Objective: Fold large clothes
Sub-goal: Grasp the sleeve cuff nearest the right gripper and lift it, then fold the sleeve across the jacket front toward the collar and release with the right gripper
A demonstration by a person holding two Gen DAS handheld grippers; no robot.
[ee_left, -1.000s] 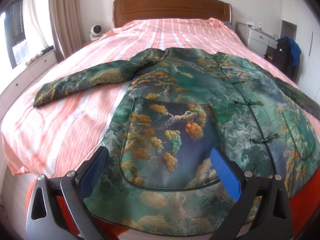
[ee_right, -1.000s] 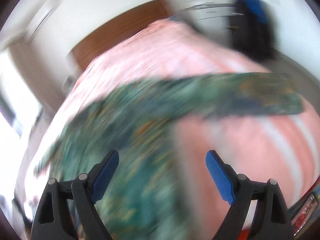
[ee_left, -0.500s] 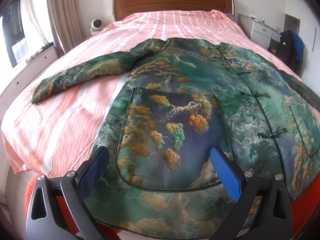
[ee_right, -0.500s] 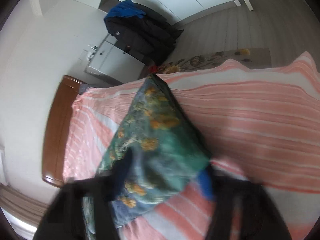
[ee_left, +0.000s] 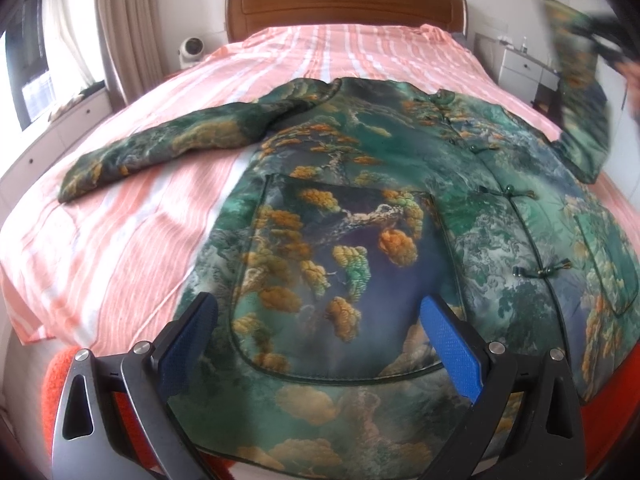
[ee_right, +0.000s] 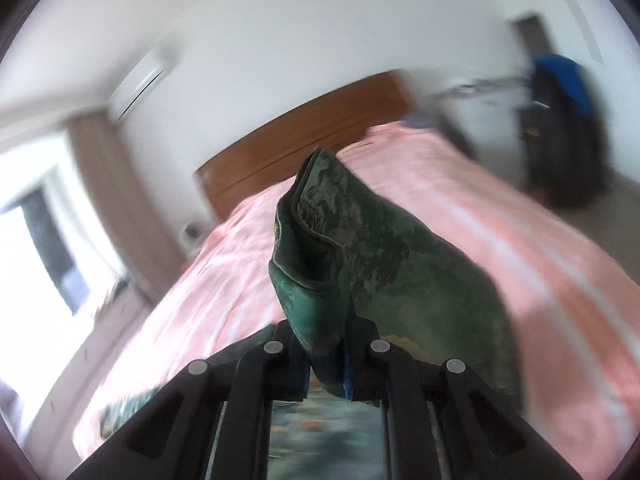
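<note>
**Green brocade sleeve lifted, jacket body flat on bed**

Green brocade jacket (ee_left: 360,216), patterned with orange pines and clouds, spread front-up across a pink-and-white striped bedspread (ee_left: 132,248). Knot buttons done up along the slanting front edge. Large patch pocket (ee_left: 340,280) facing the left wrist camera, hem hanging just over the near edge of the bed. One sleeve stretched out flat toward the window side, cuff near the bed's edge.

Left gripper (ee_left: 320,344) hovering over the hem and pocket, blue pads (ee_left: 452,344) wide apart, gripping nothing.

Right gripper (ee_right: 326,364) clamped on the cuff of the other sleeve (ee_right: 360,248), cloth pinched tight between its pads and bunched upward in front of the lens. Same sleeve seen from the left wrist at upper right, raised off the bed, blurred, with a dark gripper body at its top end.

Wooden headboard (ee_left: 344,4) at the far end. White drawer unit (ee_left: 524,70) beside the bed, small white fan (ee_left: 191,49) on the opposite side, curtains by the window.
</note>
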